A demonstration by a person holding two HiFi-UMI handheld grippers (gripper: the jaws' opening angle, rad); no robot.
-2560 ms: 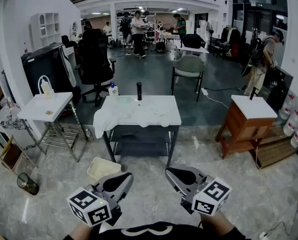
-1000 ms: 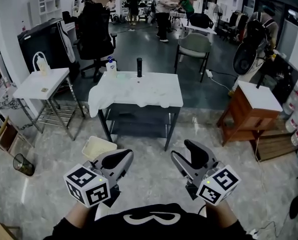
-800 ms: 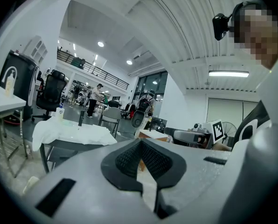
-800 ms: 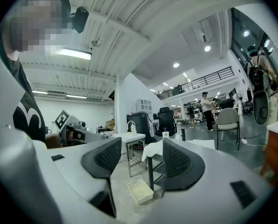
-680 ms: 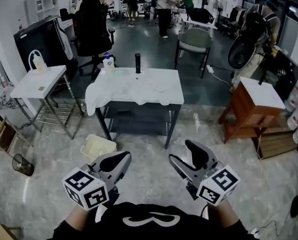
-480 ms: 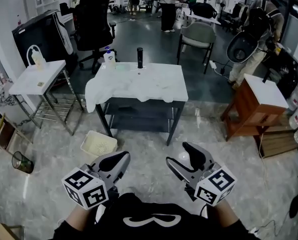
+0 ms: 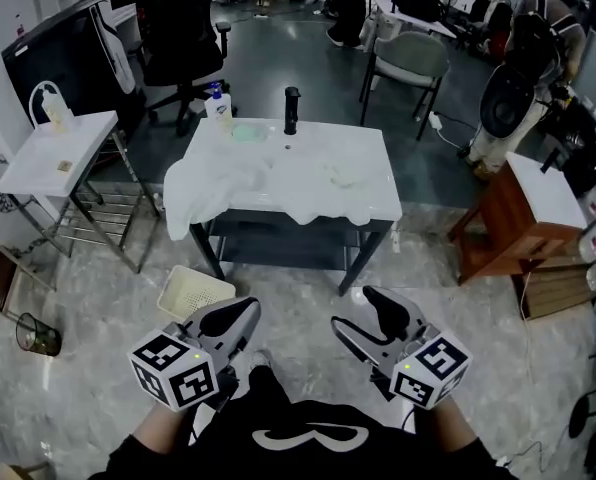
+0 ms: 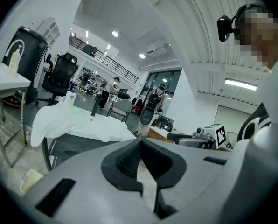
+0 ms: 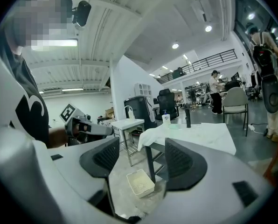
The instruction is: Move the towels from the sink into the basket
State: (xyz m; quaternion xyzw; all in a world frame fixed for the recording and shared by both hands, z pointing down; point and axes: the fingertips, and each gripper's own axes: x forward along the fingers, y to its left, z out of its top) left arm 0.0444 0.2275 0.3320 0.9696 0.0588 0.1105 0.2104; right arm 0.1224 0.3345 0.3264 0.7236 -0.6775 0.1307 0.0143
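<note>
At the far left stands a small white side table point(image 7: 58, 158) with a bottle point(image 7: 46, 108) on it. Right of it, on the floor beside the sink stand's near left leg, lies the pale basket point(image 7: 196, 293), with no towel in it.

The left gripper point(image 7: 248, 311) hangs low in the near left, well short of the sink; its pads meet, with nothing between them.

The sink point(image 7: 378, 206) sits in the middle, farther off, with a black faucet point(image 7: 291, 108) and a soap bottle point(image 7: 216, 103) at its far edge. One white towel point(image 7: 213, 183) spills over the sink's left rim and hangs down the side. A second towel point(image 7: 343, 173) lies crumpled right of centre.

The right gripper point(image 7: 353, 310) hangs near, level with the left one. Its jaws have just been opening and stand wide apart, holding nothing; through the gap only the floor and the distant basket show.

At the far right stands a wooden cabinet point(image 7: 503, 233) with a white top.
</note>
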